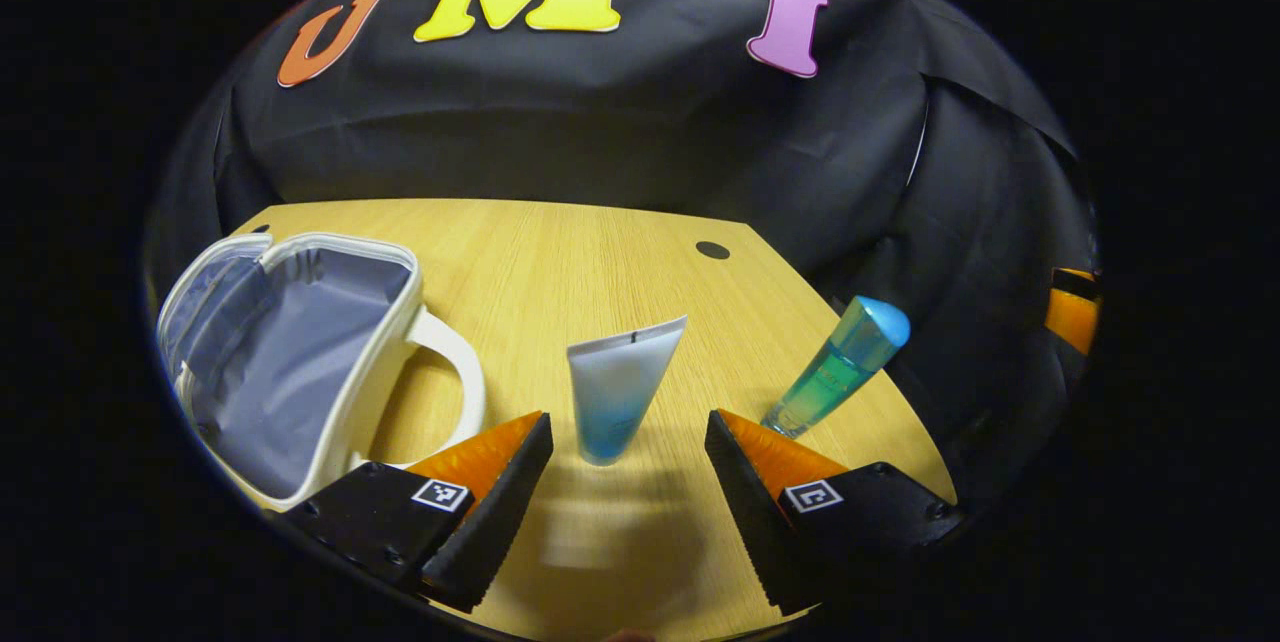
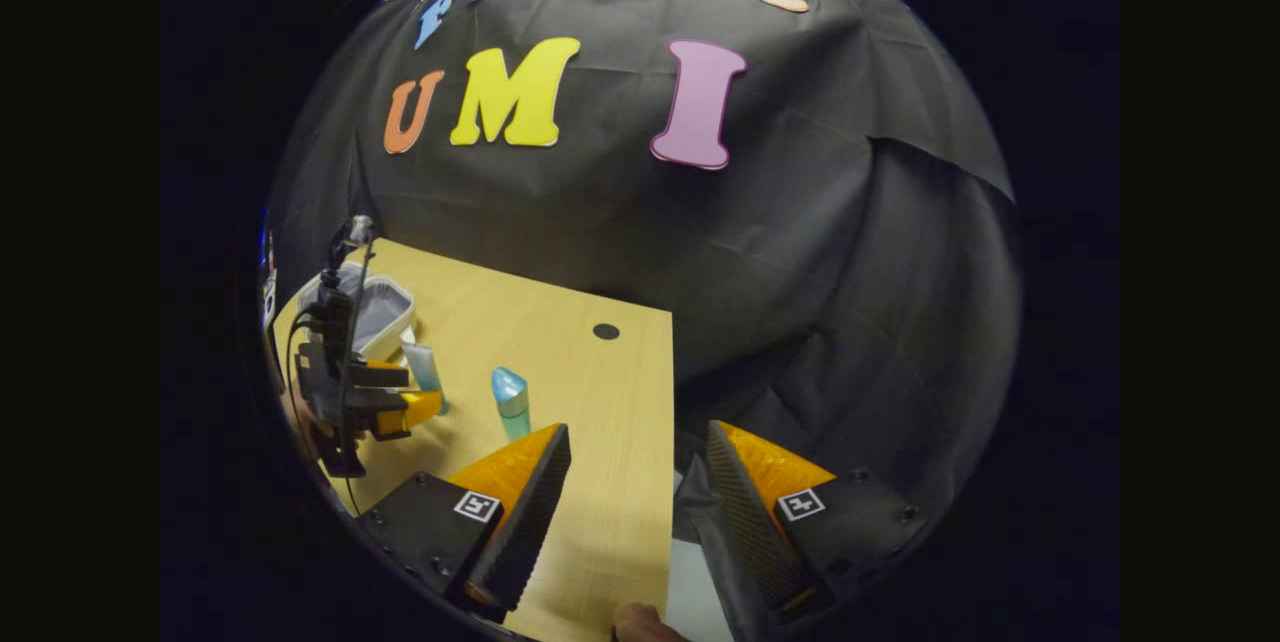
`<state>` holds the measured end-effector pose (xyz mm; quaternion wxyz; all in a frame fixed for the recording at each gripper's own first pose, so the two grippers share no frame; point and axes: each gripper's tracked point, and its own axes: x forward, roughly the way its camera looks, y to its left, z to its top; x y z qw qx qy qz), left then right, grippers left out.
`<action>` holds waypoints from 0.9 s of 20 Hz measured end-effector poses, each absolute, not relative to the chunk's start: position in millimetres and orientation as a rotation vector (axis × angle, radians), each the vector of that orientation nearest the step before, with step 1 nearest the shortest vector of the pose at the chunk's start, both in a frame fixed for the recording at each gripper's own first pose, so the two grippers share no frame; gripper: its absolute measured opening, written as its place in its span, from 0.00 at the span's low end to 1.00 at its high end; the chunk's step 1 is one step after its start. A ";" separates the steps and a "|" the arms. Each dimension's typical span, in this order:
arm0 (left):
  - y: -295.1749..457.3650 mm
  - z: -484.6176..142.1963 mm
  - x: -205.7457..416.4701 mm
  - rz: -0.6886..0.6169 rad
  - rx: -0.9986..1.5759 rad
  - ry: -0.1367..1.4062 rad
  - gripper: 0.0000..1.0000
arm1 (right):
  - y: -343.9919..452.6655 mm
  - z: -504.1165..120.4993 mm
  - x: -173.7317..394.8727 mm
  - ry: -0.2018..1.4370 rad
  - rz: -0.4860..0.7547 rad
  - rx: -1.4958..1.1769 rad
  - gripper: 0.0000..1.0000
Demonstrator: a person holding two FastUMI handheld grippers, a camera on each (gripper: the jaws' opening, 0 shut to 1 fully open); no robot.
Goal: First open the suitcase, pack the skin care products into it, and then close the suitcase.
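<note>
Wooden counter (image 1: 620,252): open suitcase (image 1: 290,362) lower left, white-blue tube (image 1: 620,392) centre, teal bottle (image 1: 840,367) right. Left gripper (image 1: 628,442) fingers spread around tube; right gripper (image 2: 637,467) released.

1 suitcase (image 1: 290,362), 1 tube (image 1: 620,392), 1 bottle (image 1: 840,367)

Left tool (image 1: 628,432): fingers spread wide, nothing clamped between them, held low and aimed forward. Seen also from the right gripper view (image 2: 415,392), off to the left, fingers pointing rightward, body upright. Right tool (image 2: 638,442): fingers likewise spread wide, nothing between them, held farther back. Fingertip of holding hand (image 2: 645,622) visible at bottom edge.
</note>
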<state>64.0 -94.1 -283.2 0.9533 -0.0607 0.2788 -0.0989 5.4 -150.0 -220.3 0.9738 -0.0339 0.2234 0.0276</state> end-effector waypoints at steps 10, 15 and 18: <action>-91.9 -318.4 103.8 -0.185 -0.032 0.562 0.66 | -129.7 -246.8 14.8 0.511 0.113 -0.101 0.82; -91.0 -307.3 92.3 -0.217 -0.023 0.582 0.48 | -96.5 -251.6 24.3 0.508 0.207 -0.057 0.82; -83.3 -280.8 73.2 -0.212 -0.003 0.582 0.47 | -63.2 -260.9 40.2 0.508 0.263 -0.026 0.82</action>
